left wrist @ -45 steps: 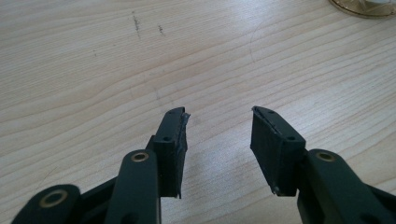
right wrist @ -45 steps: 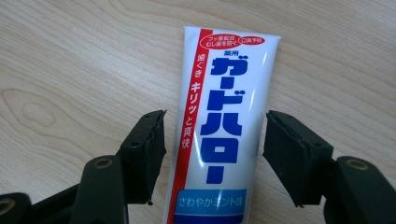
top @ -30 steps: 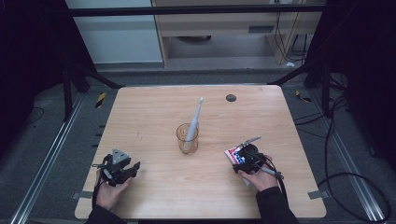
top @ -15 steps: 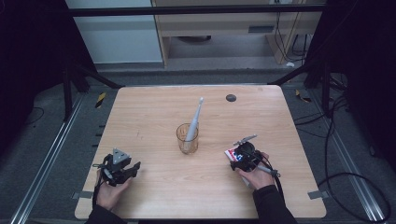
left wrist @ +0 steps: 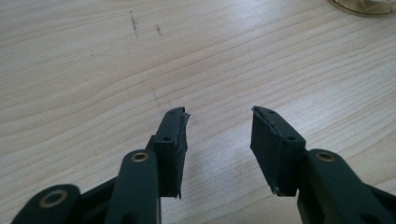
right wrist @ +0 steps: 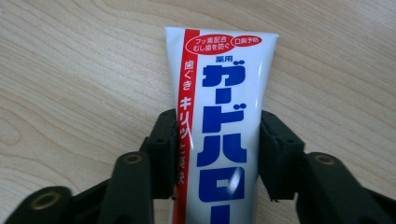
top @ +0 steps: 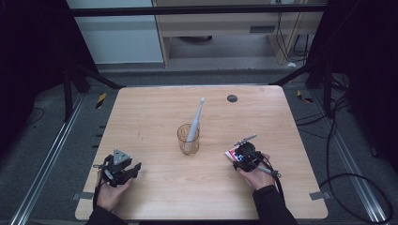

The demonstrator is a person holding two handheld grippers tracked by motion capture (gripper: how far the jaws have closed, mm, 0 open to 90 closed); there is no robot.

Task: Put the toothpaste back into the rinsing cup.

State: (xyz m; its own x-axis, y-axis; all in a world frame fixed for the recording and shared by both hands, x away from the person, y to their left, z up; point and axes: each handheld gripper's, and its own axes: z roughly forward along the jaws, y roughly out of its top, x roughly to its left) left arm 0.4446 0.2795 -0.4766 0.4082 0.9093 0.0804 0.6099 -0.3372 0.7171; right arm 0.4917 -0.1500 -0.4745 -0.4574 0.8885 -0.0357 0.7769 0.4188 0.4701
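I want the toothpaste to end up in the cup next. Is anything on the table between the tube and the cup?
Nothing visible. The right gripper has just closed on the tube; bare table lies between it and the cup. The toothbrush already stands inside the cup.

Bright lit table, dark surroundings, sharp close-ups

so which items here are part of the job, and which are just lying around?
In the job:
- toothpaste tube, pressed between the right gripper's jaws, which have just been closing
- glass cup
- toothbrush standing in the cup

Lying about:
- dark round disc near the table's far edge
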